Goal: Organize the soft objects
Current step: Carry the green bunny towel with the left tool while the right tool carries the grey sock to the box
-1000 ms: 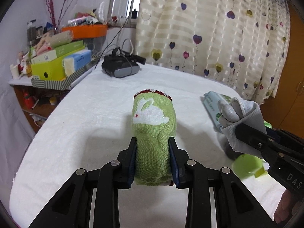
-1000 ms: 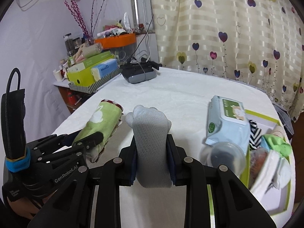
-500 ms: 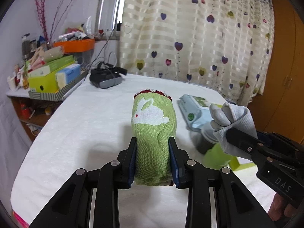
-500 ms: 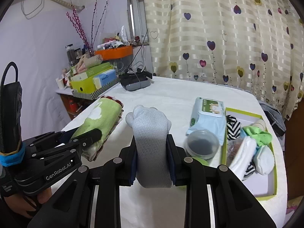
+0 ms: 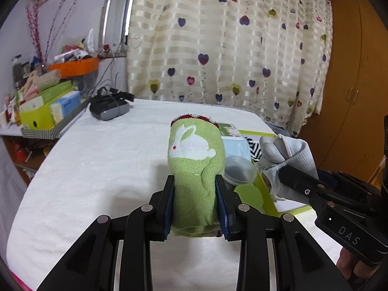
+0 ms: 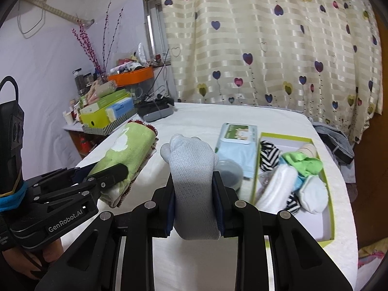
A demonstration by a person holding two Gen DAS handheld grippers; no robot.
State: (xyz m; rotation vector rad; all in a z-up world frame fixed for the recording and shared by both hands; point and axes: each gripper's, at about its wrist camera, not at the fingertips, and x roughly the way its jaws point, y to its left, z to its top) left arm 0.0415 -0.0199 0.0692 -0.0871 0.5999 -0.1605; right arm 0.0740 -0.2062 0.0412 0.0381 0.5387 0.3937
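Observation:
My left gripper [image 5: 195, 194] is shut on a rolled green cloth with a white rabbit [image 5: 194, 160] and holds it above the white table. It also shows in the right wrist view [image 6: 126, 155]. My right gripper [image 6: 194, 194] is shut on a rolled grey sock [image 6: 192, 169], which also shows at the right in the left wrist view [image 5: 288, 155]. A green-rimmed box [image 6: 329, 189] with several rolled socks stands to the right of both grippers.
A pack of wet wipes [image 6: 238, 140] and a clear round lid [image 6: 230, 169] lie beside the box. A black headset [image 5: 109, 106] sits at the table's far side. A cluttered shelf with boxes [image 5: 41, 106] stands at the left.
Both grippers have swung to the right with their loads still held. The box of socks has come further into view.

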